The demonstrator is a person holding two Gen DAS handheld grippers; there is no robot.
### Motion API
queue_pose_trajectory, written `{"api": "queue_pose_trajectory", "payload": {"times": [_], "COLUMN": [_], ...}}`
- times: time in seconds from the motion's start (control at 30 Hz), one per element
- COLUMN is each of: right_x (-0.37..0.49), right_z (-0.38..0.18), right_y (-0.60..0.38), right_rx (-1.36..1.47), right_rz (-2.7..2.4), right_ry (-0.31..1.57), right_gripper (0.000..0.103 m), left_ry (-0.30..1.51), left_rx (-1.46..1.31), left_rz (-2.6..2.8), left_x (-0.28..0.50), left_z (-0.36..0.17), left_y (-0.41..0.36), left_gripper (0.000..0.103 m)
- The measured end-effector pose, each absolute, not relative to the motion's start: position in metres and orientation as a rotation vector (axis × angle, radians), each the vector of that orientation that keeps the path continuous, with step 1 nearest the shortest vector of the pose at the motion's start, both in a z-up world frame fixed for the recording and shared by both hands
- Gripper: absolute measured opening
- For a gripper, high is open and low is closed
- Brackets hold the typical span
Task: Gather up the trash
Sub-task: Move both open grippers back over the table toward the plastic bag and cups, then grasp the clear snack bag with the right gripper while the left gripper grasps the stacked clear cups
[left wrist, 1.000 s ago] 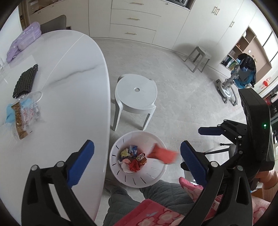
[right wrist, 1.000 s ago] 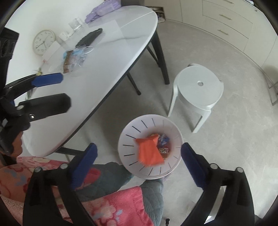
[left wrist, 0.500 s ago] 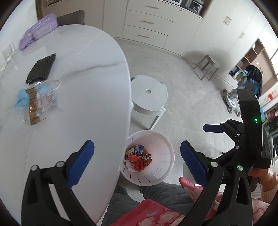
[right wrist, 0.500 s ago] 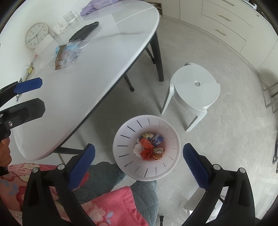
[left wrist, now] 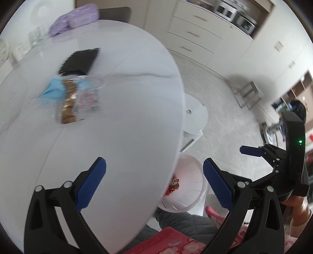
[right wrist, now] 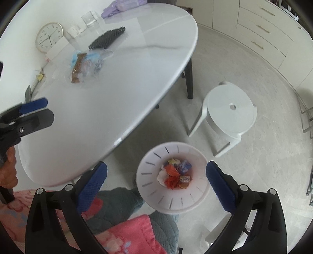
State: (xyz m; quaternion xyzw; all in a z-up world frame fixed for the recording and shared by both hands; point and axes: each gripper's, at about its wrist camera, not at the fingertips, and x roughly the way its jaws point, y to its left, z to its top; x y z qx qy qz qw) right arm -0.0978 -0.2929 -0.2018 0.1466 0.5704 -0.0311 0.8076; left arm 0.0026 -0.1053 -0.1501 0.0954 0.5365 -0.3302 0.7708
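Observation:
A white slotted waste bin (right wrist: pixel 154 179) stands on the floor by the table; several wrappers (right wrist: pixel 175 173) lie in it, red, blue and yellow. My right gripper (right wrist: pixel 156 181) is open and empty above the bin. My left gripper (left wrist: pixel 154 181) is open and empty over the white table's near edge, with the bin (left wrist: pixel 192 187) partly hidden below it. On the table lie a clear plastic wrapper with brown contents (left wrist: pixel 78 102) and a blue face mask (left wrist: pixel 52 89); both also show in the right wrist view (right wrist: pixel 86 67).
A black mat (left wrist: pixel 80 61), a purple pouch (left wrist: pixel 74 17) and a glass (right wrist: pixel 89 18) lie at the far end of the white table (left wrist: pixel 127 121). A clock (right wrist: pixel 49 36) leans by the wall. A white stool (right wrist: pixel 231 111) stands beyond the bin.
The red wrapper dropped from my right gripper into the bin. My left gripper has swung left over the table toward the plastic wrapper. My right gripper has stayed above the bin.

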Motion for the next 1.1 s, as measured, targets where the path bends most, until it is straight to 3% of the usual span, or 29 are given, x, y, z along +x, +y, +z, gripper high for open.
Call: {"api": "queue_pose_trajectory", "payload": {"times": [0.63,1.1], "right_x": [0.087,0.188], "right_z": [-0.19,-0.231], "right_y": [-0.201,-0.181], "right_rx": [0.359,0.603], "right_rz": [0.1,-0.114], "right_ry": [1.162,1.18], "right_gripper": [0.1,0.1], "left_ry": [1.174,1.223], "left_rx": [-0.023,-0.138], "left_rz": [-0.404,-0.342], "left_x": [0.093,0.14], "left_z": [-0.16,-0.18], "left_y": [0.042,0.073], "left_gripper": [0.095,0.095]}}
